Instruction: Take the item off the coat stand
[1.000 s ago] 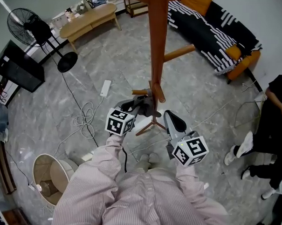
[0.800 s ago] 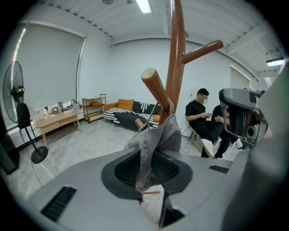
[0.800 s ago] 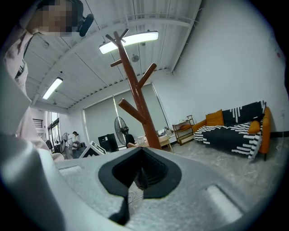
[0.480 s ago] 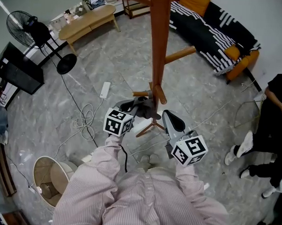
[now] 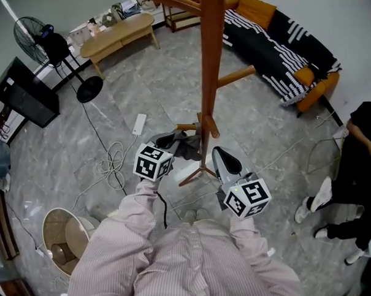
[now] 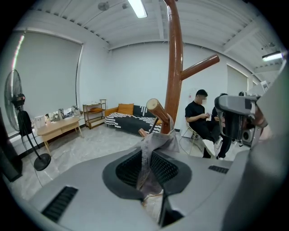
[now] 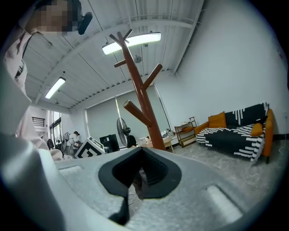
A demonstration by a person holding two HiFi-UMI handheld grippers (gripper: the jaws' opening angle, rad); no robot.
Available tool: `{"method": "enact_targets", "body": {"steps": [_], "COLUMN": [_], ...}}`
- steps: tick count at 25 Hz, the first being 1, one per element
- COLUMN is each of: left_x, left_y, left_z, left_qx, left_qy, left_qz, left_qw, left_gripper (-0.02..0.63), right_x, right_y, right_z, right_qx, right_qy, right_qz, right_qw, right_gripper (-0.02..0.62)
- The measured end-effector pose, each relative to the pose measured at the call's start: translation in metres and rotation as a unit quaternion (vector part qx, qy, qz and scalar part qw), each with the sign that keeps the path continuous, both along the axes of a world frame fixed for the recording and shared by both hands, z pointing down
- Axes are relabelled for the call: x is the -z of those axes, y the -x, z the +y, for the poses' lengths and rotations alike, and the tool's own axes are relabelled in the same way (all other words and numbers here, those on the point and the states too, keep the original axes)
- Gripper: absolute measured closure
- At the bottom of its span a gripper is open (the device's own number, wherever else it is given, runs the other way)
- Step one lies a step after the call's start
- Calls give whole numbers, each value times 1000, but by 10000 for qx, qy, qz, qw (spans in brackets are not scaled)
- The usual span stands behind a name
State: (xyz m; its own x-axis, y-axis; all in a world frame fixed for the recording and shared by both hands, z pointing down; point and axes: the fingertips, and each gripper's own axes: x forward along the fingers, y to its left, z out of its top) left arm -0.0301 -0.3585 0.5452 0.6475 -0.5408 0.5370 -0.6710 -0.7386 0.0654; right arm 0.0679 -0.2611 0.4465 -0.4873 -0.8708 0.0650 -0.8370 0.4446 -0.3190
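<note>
A brown wooden coat stand (image 5: 207, 84) rises in front of me. A grey cloth (image 5: 184, 144) hangs over one of its low pegs (image 6: 158, 110). My left gripper (image 5: 173, 147) reaches that cloth from the left. In the left gripper view its jaws (image 6: 146, 169) have just been closing and now pinch the grey cloth (image 6: 158, 144), which runs up from the pads to the peg. My right gripper (image 5: 225, 161) hangs to the right of the stand's pole, apart from the cloth. In the right gripper view its jaws (image 7: 139, 178) are shut with nothing between them.
The stand's feet (image 5: 193, 172) spread on the grey marble floor. Cables (image 5: 114, 163) and a power strip (image 5: 139, 124) lie to the left, near a bin (image 5: 62, 237). A fan (image 5: 40, 40), a wooden bench (image 5: 117, 28) and a sofa (image 5: 276, 44) stand further back. A seated person (image 5: 357, 158) is at the right.
The left jaws have closed on the grey cloth and that gripper has risen a little with it. The right gripper has kept still.
</note>
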Motion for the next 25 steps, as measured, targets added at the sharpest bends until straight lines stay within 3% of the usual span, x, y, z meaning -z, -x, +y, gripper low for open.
{"method": "enact_targets", "body": {"steps": [25], "left_x": [53], "left_y": [34], "left_z": [0], "left_qx": [471], "left_qy": [-440], "left_qz": [390], "left_qw": [9972], "left_gripper": [557], "right_x": [15], "right_y": [25], "right_z": [2], "right_qx": [317], "right_qy": [-177], "right_qz": [21], "right_qw": [9993], "right_gripper": [591]}}
